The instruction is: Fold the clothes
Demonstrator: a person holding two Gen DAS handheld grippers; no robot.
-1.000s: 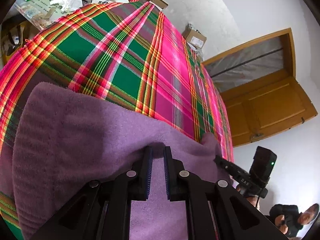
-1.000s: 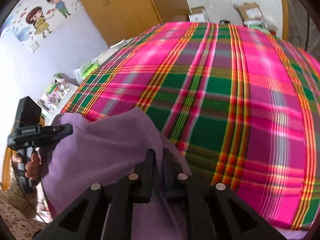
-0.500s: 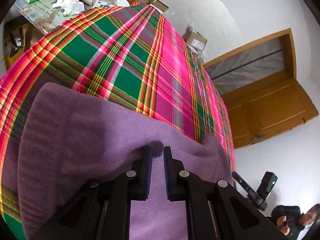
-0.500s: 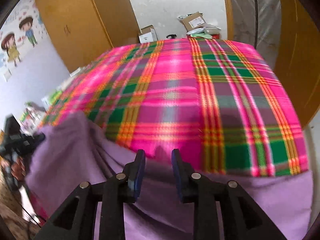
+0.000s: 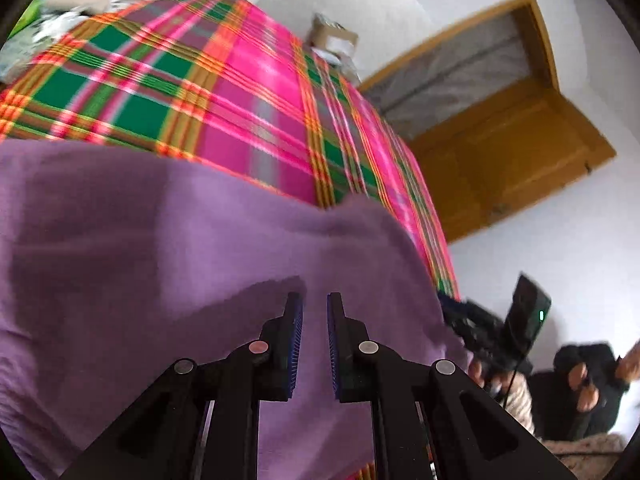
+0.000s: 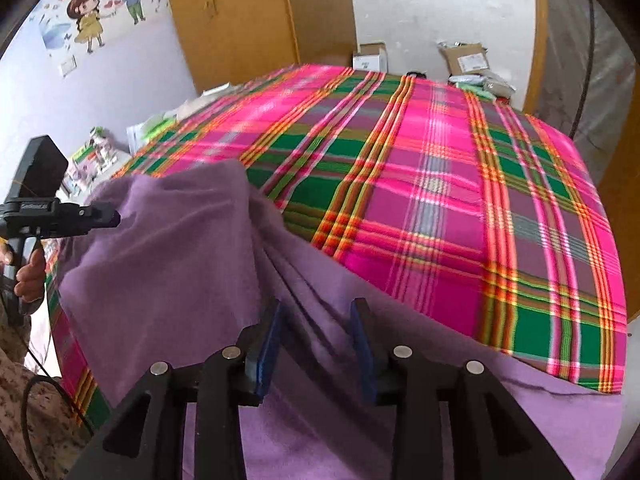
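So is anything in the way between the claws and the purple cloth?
Nothing visible. The purple cloth lies on the plaid blanket, right under both claws. The right claw is open, with a ridge of cloth between its fingers. The left claw hangs over the cloth with a narrow gap; whether it pinches cloth is unclear.

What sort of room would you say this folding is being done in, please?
Most likely a home bedroom, perhaps a child's. A bed under a plaid blanket fills the view, a wooden wardrobe stands against the far wall, and a cartoon wall sticker of two children decorates the wall beside it.
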